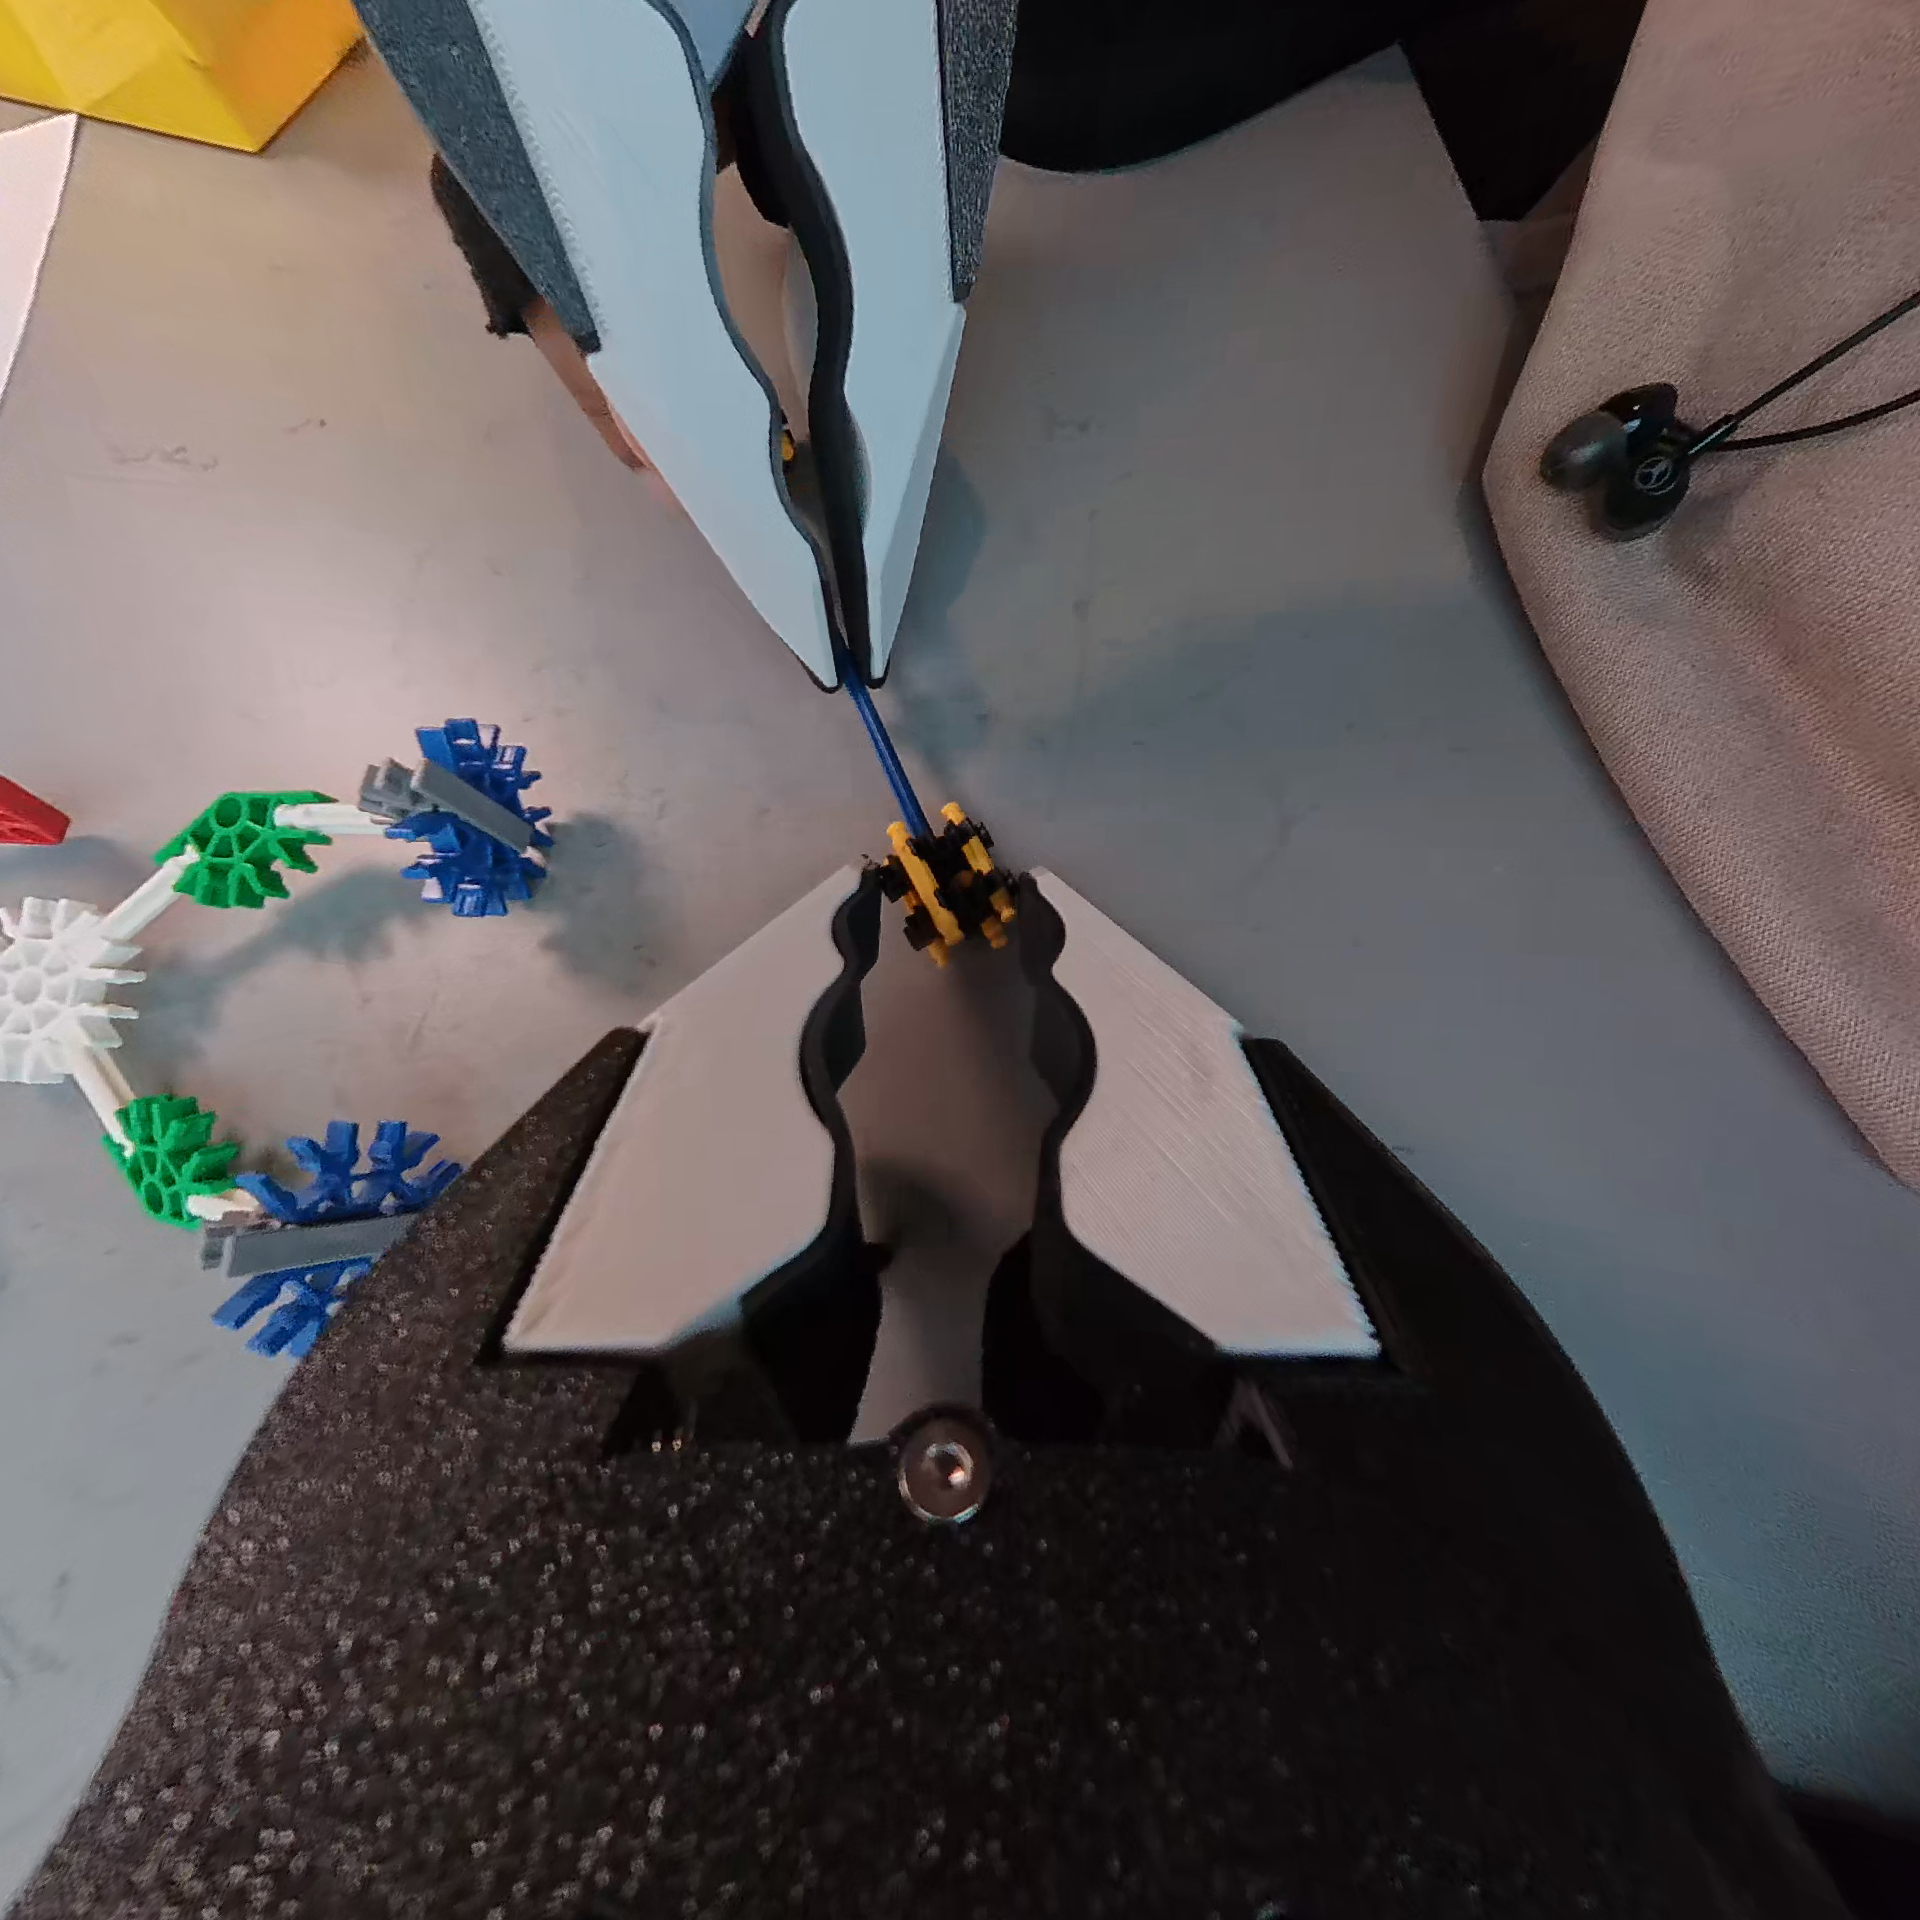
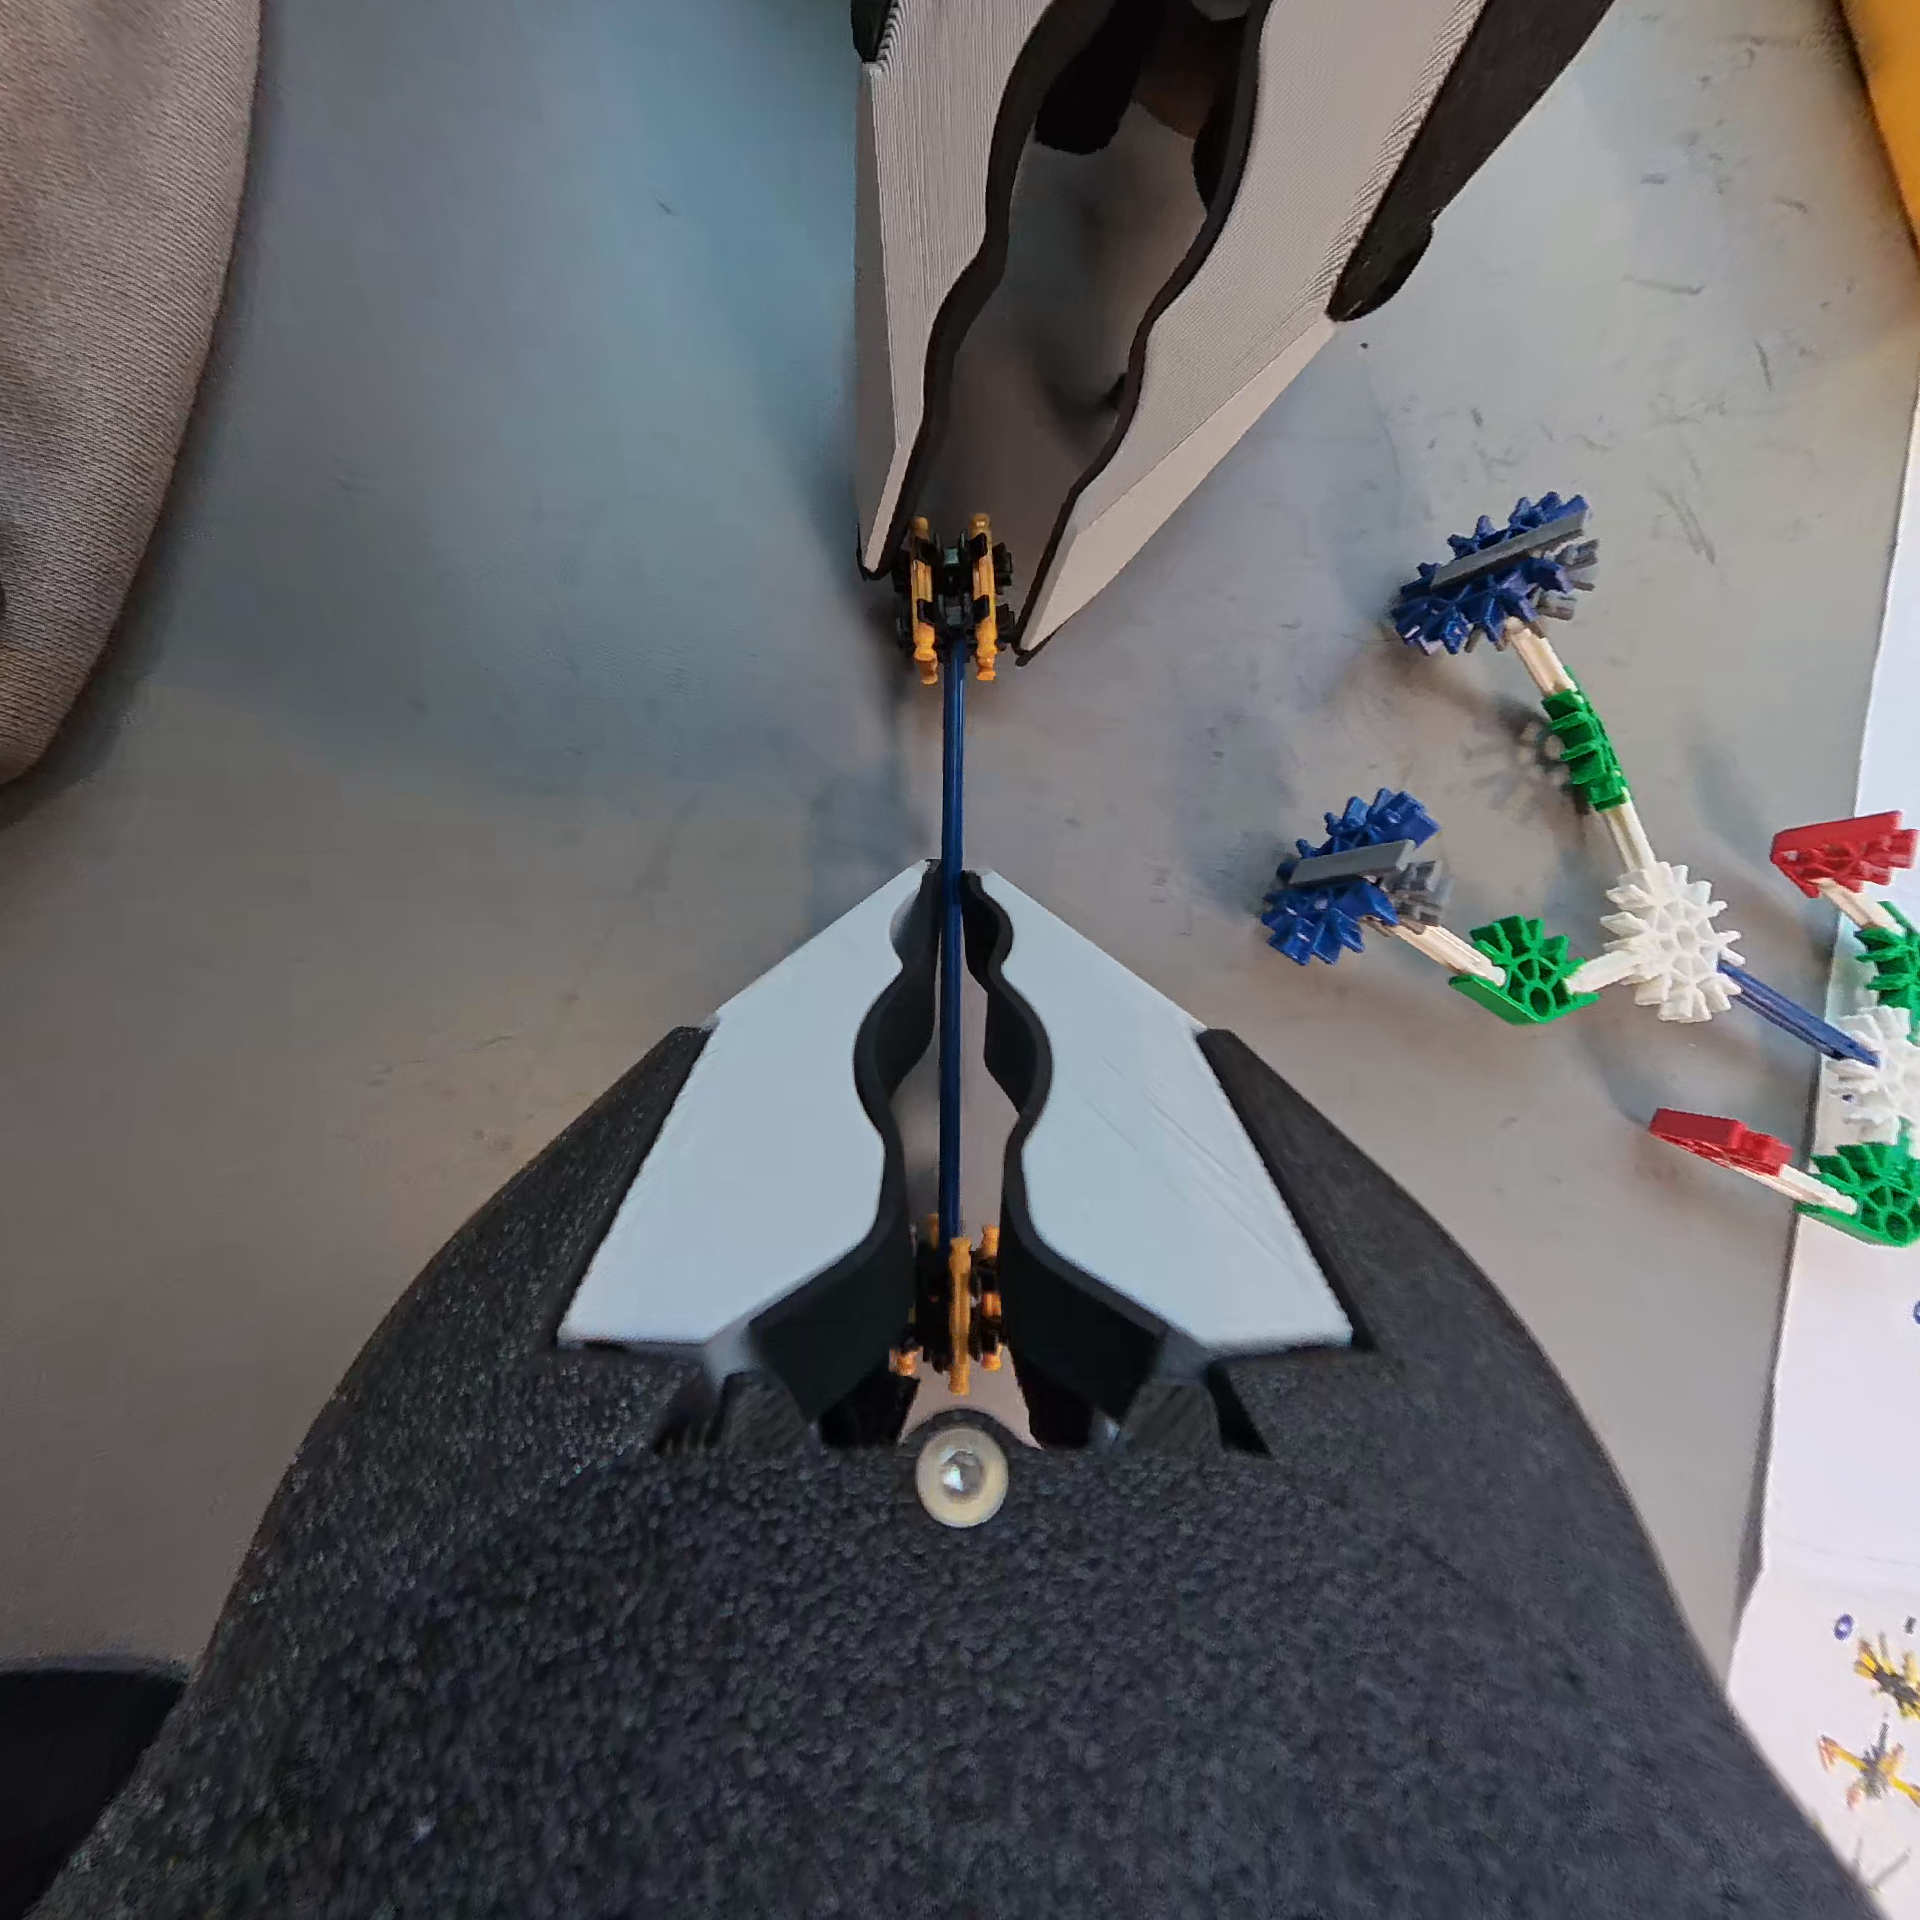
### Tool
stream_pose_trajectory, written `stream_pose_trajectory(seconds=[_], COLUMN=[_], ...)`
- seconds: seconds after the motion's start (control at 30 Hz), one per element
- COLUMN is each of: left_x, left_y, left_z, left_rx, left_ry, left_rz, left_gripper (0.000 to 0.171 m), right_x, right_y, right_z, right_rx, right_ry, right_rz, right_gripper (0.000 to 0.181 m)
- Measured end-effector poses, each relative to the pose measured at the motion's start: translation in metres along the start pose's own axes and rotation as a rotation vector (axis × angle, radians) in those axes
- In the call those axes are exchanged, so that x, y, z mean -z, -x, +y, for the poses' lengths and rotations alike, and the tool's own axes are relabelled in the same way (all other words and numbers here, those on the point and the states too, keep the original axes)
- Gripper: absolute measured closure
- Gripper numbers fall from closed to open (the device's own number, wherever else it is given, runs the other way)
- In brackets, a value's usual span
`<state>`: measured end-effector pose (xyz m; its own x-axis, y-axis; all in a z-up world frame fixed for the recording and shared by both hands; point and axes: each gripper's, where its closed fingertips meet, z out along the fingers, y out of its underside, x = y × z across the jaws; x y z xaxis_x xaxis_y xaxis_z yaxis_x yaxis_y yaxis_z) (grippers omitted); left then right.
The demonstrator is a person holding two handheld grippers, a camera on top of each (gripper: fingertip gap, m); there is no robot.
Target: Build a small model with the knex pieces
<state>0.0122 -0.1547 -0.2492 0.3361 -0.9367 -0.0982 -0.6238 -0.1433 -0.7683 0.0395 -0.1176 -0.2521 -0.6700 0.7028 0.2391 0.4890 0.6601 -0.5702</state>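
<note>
A thin blue rod (image 2: 953, 769) carries a yellow-and-black connector cluster at each end. My left gripper (image 1: 951, 883) is closed on the far cluster (image 1: 945, 883), with a fingertip on each side of it. It enters the right wrist view (image 2: 951, 613) from the top, holding that cluster (image 2: 951, 592). My right gripper (image 2: 951, 873) is shut on the rod. The second cluster (image 2: 951, 1309) sits deep between its fingers. In the left wrist view the right gripper (image 1: 854, 681) comes from the top, with the rod (image 1: 883, 758) running out of its tips. Both grippers hold the piece above the grey table (image 1: 1247, 623).
A built toy frame of blue, green and white connectors on white rods (image 2: 1673, 940) lies on the table beside the grippers, also in the left wrist view (image 1: 239, 847). A white printed sheet (image 2: 1839, 1558), a yellow box (image 1: 177, 62) and a person's beige garment (image 1: 1714, 520) border the area. Spacing between my two grippers at the tips: around 6 cm.
</note>
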Motion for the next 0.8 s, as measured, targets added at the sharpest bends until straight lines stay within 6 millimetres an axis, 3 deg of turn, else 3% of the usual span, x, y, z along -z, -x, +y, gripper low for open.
stream_pose_trajectory(seconds=[0.3, 0.43, 0.6, 0.8], left_x=[-0.008, -0.01, 0.004, 0.022], left_y=[-0.006, -0.002, 0.007, 0.014], left_z=[-0.008, -0.008, -0.007, 0.016], left_rx=[-0.022, -0.03, 0.001, 0.04], left_ry=[-0.018, -0.004, -0.023, 0.069], left_rz=[0.023, -0.008, -0.051, -0.073], left_gripper=[0.145, 0.145, 0.134, 0.137], right_x=[-0.009, -0.011, -0.007, -0.002], right_y=[0.009, 0.006, 0.001, -0.004], right_z=[-0.021, -0.018, -0.012, -0.013], right_rx=[-0.053, -0.061, -0.086, -0.109], right_ry=[-0.075, -0.062, -0.054, -0.077], right_rz=[-0.053, -0.037, -0.027, -0.012], right_gripper=[0.179, 0.178, 0.167, 0.157])
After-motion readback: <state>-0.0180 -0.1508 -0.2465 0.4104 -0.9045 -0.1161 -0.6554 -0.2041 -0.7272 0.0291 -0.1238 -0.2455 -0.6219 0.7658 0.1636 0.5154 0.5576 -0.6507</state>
